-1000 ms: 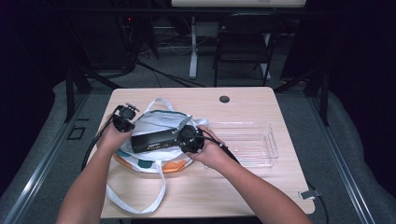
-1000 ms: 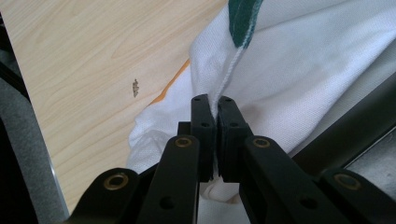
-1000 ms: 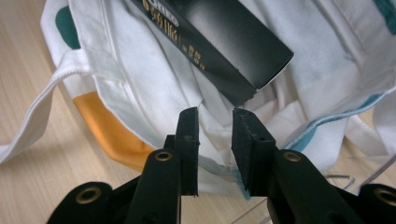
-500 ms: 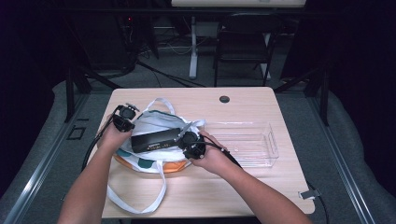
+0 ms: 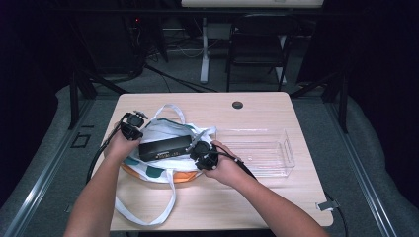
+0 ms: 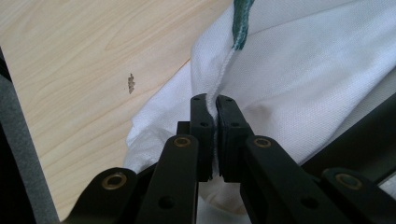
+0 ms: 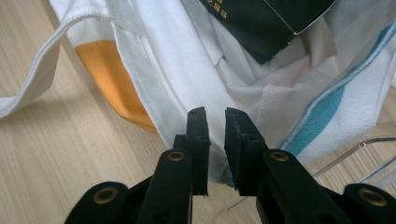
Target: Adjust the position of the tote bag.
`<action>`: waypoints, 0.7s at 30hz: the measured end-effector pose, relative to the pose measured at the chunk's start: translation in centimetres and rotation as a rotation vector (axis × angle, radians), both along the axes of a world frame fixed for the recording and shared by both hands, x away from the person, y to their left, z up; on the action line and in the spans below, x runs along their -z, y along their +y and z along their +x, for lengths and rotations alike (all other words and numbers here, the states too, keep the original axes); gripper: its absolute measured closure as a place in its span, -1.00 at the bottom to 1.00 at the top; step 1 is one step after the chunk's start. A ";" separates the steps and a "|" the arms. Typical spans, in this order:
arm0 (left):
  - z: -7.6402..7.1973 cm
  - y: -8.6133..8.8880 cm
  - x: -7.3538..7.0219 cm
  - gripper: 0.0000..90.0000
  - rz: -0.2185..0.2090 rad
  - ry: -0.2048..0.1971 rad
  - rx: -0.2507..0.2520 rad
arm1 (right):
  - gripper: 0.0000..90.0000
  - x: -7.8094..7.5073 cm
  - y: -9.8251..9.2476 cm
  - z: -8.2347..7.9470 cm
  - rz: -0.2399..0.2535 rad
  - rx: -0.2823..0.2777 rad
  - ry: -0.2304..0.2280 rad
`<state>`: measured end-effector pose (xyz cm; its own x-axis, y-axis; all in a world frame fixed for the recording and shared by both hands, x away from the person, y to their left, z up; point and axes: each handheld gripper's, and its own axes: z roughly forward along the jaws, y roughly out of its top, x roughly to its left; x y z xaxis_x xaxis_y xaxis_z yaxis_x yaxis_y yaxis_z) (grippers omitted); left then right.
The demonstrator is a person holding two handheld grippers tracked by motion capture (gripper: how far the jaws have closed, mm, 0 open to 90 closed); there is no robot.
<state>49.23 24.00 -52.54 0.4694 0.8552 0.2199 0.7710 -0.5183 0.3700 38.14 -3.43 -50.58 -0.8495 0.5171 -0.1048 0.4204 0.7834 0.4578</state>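
White tote bag (image 5: 168, 143) hem sits pinched in our left gripper (image 6: 212, 112); our right gripper (image 7: 215, 122) fingers stand narrowly parted beside it.

Clear plastic tray (image 5: 276, 148) sitting on the wooden table (image 5: 257, 106), black chair (image 5: 257, 49) standing behind, cables (image 5: 183, 81) trailing across the floor.

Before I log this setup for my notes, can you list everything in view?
Table: one, light wood, centre.
Bag: one, white with orange, teal and blue parts, table's left half.
Box: one, black, lying on the bag.
Tray: one, clear plastic, right of the bag.
Chair: one, dark, behind the table.
Left gripper: black, shut on the bag's edge.
Right gripper: black, slightly open beside the bag.
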 end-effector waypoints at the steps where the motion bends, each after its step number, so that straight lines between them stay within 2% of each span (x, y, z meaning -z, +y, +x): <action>1: 0.0 0.0 0.1 0.92 -0.001 0.001 -0.001 | 0.77 0.1 0.0 -0.1 0.002 0.003 -0.002; 7: 0.1 0.1 0.1 0.91 -0.004 0.004 -0.004 | 0.77 0.1 0.2 -0.2 -0.010 -0.004 -0.008; 13: -0.1 0.2 -0.2 0.86 -0.021 -0.013 -0.003 | 0.77 0.1 0.1 -0.3 0.005 0.004 -0.011; 19: -0.1 0.6 -0.5 0.87 -0.034 -0.001 -0.010 | 0.78 0.3 0.0 -0.3 0.004 0.002 -0.003; 21: -0.1 0.5 -0.4 0.86 -0.035 -0.010 -0.010 | 0.77 0.4 -0.1 -0.3 0.013 0.006 -0.007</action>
